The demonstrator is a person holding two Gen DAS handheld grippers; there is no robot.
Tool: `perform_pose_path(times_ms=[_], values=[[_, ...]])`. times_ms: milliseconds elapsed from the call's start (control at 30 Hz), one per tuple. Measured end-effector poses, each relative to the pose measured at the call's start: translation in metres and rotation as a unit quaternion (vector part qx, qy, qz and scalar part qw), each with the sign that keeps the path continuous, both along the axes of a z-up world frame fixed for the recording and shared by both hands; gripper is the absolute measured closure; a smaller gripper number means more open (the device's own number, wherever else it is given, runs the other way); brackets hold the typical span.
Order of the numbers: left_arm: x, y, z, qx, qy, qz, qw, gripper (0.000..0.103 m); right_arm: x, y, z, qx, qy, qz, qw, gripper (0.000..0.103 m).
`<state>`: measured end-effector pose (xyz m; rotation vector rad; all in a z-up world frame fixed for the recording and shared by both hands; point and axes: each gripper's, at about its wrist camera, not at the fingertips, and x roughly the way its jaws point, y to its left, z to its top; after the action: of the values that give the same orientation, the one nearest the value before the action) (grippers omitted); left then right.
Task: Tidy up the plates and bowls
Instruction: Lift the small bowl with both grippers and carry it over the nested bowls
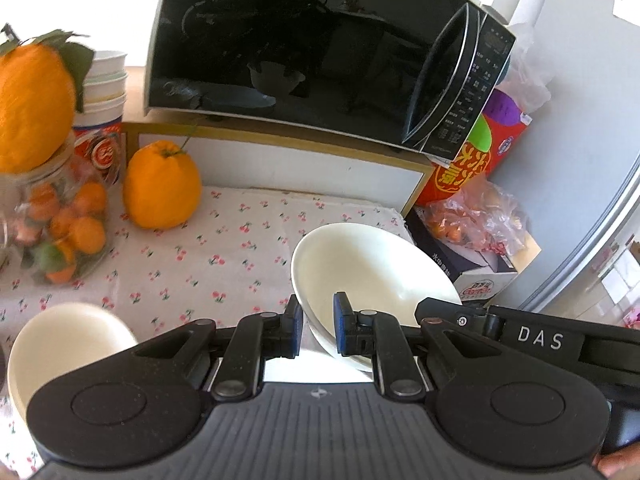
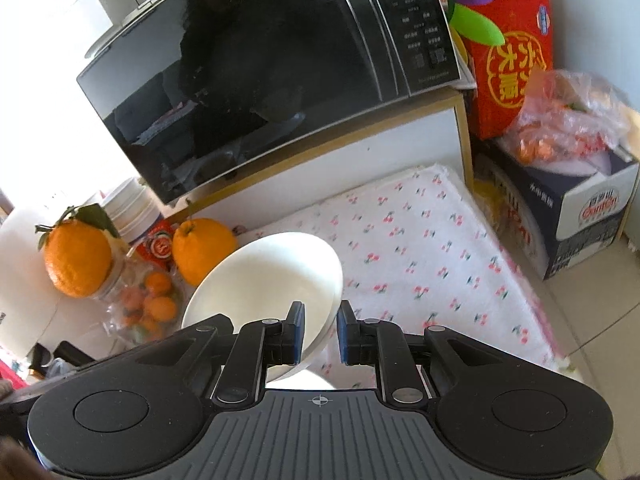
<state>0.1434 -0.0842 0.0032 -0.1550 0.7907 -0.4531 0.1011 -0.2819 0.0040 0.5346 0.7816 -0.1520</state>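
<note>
Taking the microwave (image 1: 320,52) as reference and reading from the left: a second white bowl (image 1: 60,344) sits low at the left edge of the left wrist view, well below and left of the microwave, partly hidden by the gripper body, and whether it rests on the cherry-print cloth (image 1: 224,256) cannot be told. The left gripper (image 1: 318,330) is narrowed onto the rim of a white bowl (image 1: 372,268), held tilted below the microwave's right end. The right gripper (image 2: 320,332) likewise pinches the rim of a white bowl (image 2: 272,280), tilted below the microwave's left end. Judgement: glazed, rigid, breakable and slippery ware; a rim hold is the only practical purchase, and the tilt invites slipping.
</note>
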Motion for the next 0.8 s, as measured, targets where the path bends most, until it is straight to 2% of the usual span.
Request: perform_pose_path(times_ms=[167, 467, 800], values=[[-0.01, 0.009, -0.006, 0.002, 0.011, 0.006, 0.9999, 0.088, -0.006, 0.009, -0.008, 0.019, 0.004, 0.004, 1.0, 0.087], [-0.019, 0.032, -0.011, -0.007, 0.026, 0.026, 0.9993, 0.088, -0.01, 0.034, -0.011, 0.004, 0.021, 0.037, 0.999, 0.085], [-0.027, 0.065, -0.003, 0.008, 0.011, 0.051, 0.9986, 0.088, -0.004, 0.077, -0.007, -0.022, 0.012, 0.086, 0.996, 0.085]])
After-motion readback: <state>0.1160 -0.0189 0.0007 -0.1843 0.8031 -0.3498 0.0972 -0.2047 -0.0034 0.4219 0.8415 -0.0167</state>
